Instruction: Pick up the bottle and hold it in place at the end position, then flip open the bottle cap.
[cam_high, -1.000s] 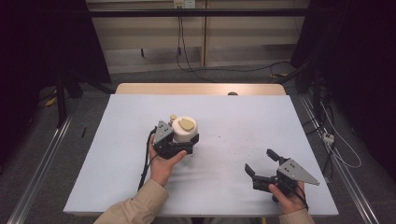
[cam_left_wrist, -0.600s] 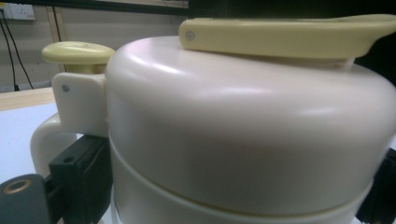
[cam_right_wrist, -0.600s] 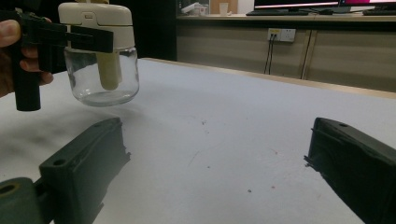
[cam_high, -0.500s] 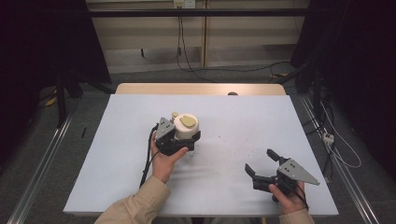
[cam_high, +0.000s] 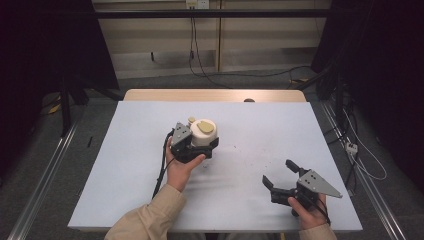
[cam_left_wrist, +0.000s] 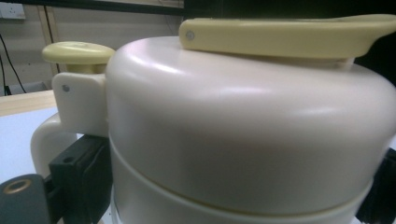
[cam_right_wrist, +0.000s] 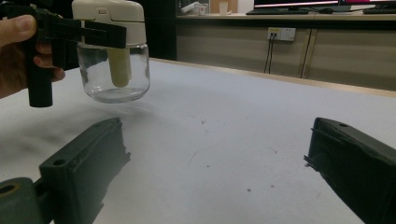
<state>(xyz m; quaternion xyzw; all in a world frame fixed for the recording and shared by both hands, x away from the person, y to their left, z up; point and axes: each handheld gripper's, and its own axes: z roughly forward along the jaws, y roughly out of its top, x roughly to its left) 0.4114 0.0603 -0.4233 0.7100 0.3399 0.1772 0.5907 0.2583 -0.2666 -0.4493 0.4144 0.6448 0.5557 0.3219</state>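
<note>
A glass jar (cam_right_wrist: 114, 70) with a cream lid (cam_high: 203, 131) and a pale yellow flip tab (cam_left_wrist: 285, 35) hangs a little above the white table (cam_high: 115, 165), its shadow beneath it. My left gripper (cam_high: 202, 144) is shut on the cream lid (cam_left_wrist: 243, 130), one jaw on each side; in the right gripper view its black jaws clamp the lid above the clear glass. A yellowish tube hangs inside the glass. My right gripper (cam_high: 277, 172) rests at the table's front right with its jaws wide apart (cam_right_wrist: 219, 158) and nothing between them.
A wooden strip (cam_high: 215, 95) runs along the table's far edge. Cables (cam_high: 192, 50) lie on the floor behind, and metal rails flank both sides. A black cable (cam_high: 162, 170) trails from the left gripper along the forearm.
The left gripper has carried the jar slightly higher and to the right. The right gripper has stayed in place, still open.
</note>
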